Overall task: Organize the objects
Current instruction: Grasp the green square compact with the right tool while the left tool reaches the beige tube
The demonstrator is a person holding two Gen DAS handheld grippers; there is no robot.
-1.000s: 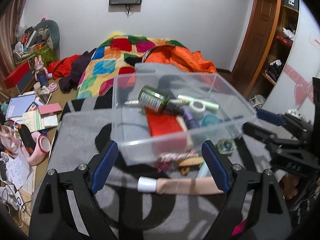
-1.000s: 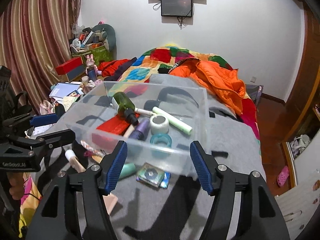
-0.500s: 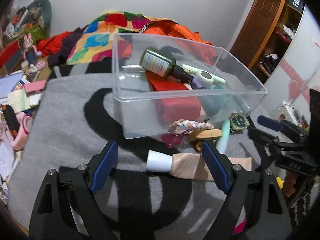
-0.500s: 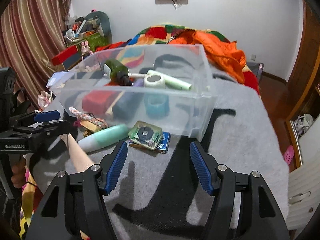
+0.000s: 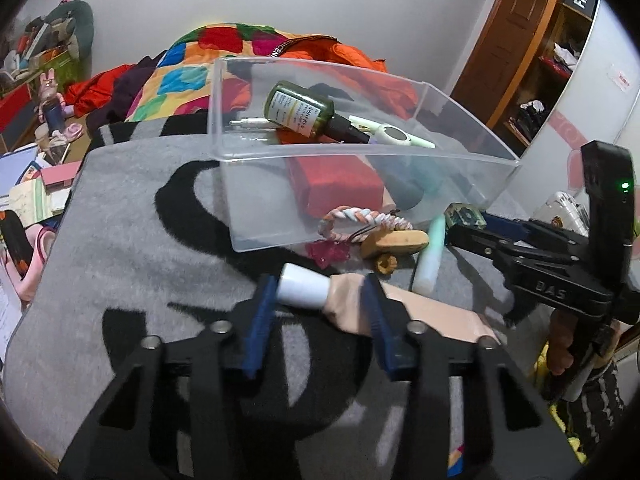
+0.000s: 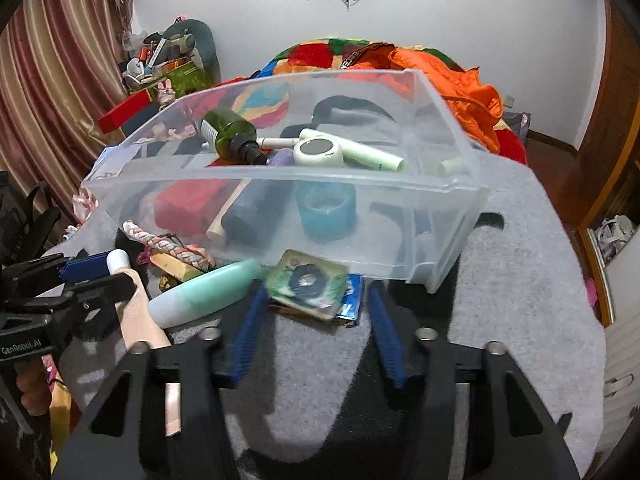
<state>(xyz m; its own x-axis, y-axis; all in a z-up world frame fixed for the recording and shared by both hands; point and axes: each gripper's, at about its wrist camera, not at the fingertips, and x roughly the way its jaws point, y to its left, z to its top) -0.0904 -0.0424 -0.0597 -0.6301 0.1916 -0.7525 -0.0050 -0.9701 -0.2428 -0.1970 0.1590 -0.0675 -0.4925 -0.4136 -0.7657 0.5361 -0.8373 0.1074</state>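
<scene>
Beige tube (image 5: 360,304) between left tongs (image 5: 320,312), nearly gripped; square tin (image 6: 306,282) between parted right tongs (image 6: 316,316)

The beige tube (image 5: 404,304) is partly covered by the left hand-held gripper (image 5: 318,300), so contact cannot be judged. The red box (image 6: 188,204) and teal ring (image 6: 328,210) are blurred behind the clear bin's (image 6: 440,232) wall. The bottle label (image 5: 294,112) cannot be read.
</scene>
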